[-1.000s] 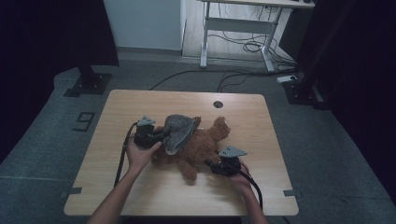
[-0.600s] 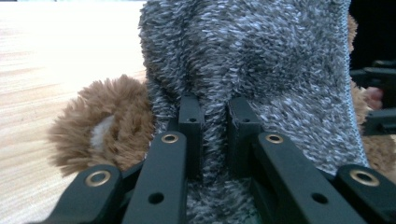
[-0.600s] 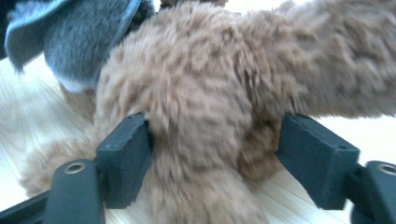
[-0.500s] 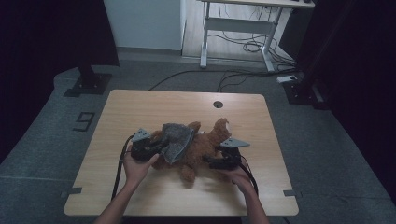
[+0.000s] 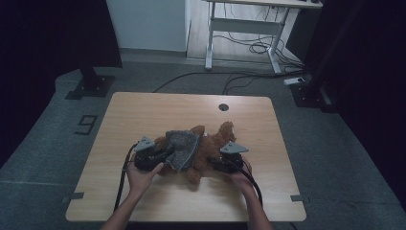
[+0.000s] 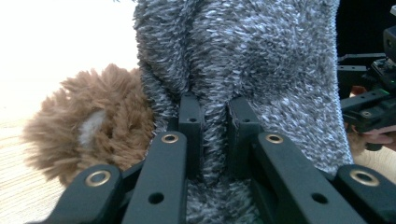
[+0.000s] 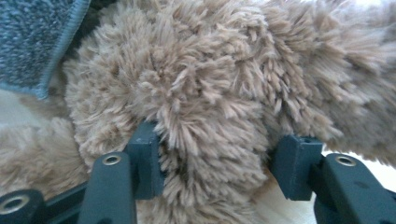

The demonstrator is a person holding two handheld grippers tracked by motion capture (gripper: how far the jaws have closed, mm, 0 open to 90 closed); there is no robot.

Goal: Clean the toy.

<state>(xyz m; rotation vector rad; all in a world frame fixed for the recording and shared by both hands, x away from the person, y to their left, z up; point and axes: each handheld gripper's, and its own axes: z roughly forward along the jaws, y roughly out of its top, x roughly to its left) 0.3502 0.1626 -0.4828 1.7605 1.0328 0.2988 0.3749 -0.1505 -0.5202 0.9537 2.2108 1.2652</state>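
A brown plush bear [image 5: 213, 143] lies on the wooden table [image 5: 191, 108]. A grey fuzzy cloth [image 5: 182, 146] is draped over its left part. My left gripper [image 5: 165, 154] is shut on a fold of that grey cloth [image 6: 261, 60], its jaws [image 6: 215, 126] pinching it close, with a furry bear limb [image 6: 98, 130] beside. My right gripper [image 5: 213, 165] reaches in from the right. Its jaws have just been closing, and its pads [image 7: 219, 158] now press on a thick lump of the bear's fur [image 7: 210, 84]. The cloth's hemmed edge [image 7: 32, 42] shows at the upper left there.
A round cable hole [image 5: 223, 107] sits near the table's far edge. Behind the table stand a white desk frame [image 5: 239, 33] and floor cables [image 5: 249, 48]. A black stand base [image 5: 91, 86] rests on the floor at the left. The other gripper [image 6: 373, 102] appears at the right edge.
My left gripper has come toward the near edge and down, bringing the grey cloth lower over the bear. The right hand has stayed beside the bear.
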